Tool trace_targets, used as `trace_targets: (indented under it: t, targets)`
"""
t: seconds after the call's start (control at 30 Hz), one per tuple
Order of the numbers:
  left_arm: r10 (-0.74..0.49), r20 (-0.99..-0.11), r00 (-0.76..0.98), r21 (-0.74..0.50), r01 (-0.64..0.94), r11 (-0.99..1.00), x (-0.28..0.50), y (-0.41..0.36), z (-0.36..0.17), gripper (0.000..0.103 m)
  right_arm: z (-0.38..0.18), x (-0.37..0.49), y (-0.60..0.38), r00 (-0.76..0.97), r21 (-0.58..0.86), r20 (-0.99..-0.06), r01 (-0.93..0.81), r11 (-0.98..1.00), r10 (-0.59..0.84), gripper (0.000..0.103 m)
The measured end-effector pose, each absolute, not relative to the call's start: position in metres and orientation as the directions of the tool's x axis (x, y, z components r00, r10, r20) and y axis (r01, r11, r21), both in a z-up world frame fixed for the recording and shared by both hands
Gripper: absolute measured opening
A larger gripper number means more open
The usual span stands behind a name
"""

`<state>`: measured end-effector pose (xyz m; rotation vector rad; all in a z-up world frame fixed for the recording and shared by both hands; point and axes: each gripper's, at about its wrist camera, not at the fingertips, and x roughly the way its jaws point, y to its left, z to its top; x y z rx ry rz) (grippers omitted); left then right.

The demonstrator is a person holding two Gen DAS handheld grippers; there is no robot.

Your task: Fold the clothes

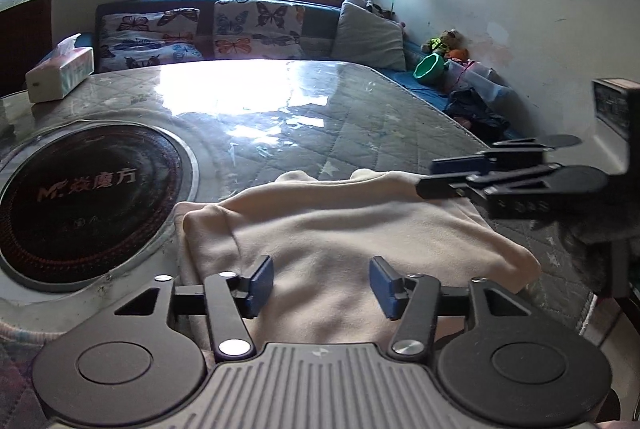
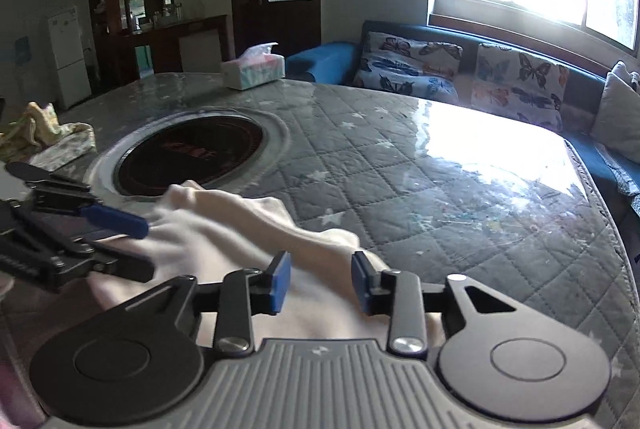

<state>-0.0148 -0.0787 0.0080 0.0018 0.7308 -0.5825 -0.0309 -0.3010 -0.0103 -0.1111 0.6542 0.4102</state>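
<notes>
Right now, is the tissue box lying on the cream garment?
No, the tissue box stands on the table's far side, apart from the cream garment.

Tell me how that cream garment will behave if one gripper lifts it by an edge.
The cream garment will probably droop: it lies in soft rumples and rounded folds, so it looks limp. It seems light, thin fleece-like cloth. It may slide easily when pushed, since the table has a glossy clear cover. Both the left gripper and right gripper are open above it.
</notes>
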Motion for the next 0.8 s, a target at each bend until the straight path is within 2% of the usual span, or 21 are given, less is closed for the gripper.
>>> trace_targets:
  t: [0.1, 0.2, 0.37, 0.47, 0.53, 0.63, 0.8]
  targets:
    - [-0.486, -0.63, 0.606, -0.187, 0.489, 0.852, -0.019, -0.078, 0.009, 0.07, -0.011, -0.043, -0.298, 0.717, 0.047, -0.604, -0.404, 0.914, 0.348, 0.046]
    - [-0.472, -0.633, 0.613, -0.181, 0.477, 0.86, -0.022, -0.076, 0.01, 0.074, -0.011, -0.055, -0.293, 0.723, 0.058, -0.597, -0.392, 0.918, 0.347, 0.047]
    - [-0.453, -0.626, 0.634, -0.167, 0.458, 0.873, -0.029, -0.074, 0.012, 0.089, -0.014, -0.073, -0.291, 0.735, 0.067, -0.589, -0.369, 0.927, 0.336, 0.06]
    - [-0.444, -0.623, 0.644, -0.164, 0.447, 0.879, -0.033, -0.072, 0.012, 0.091, -0.014, -0.082, -0.29, 0.747, 0.07, -0.578, -0.356, 0.932, 0.329, 0.064]
    - [-0.439, -0.621, 0.649, -0.163, 0.442, 0.882, -0.035, -0.071, 0.013, 0.094, -0.012, -0.088, -0.29, 0.758, 0.071, -0.566, -0.348, 0.935, 0.325, 0.077]
    - [-0.434, -0.615, 0.659, -0.16, 0.435, 0.886, -0.04, -0.07, 0.014, 0.098, -0.011, -0.097, -0.289, 0.777, 0.064, -0.544, -0.337, 0.939, 0.316, 0.085]
    - [-0.43, -0.604, 0.671, -0.162, 0.425, 0.891, -0.047, -0.068, 0.015, 0.103, -0.01, -0.108, -0.286, 0.795, 0.043, -0.529, -0.326, 0.944, 0.298, 0.094]
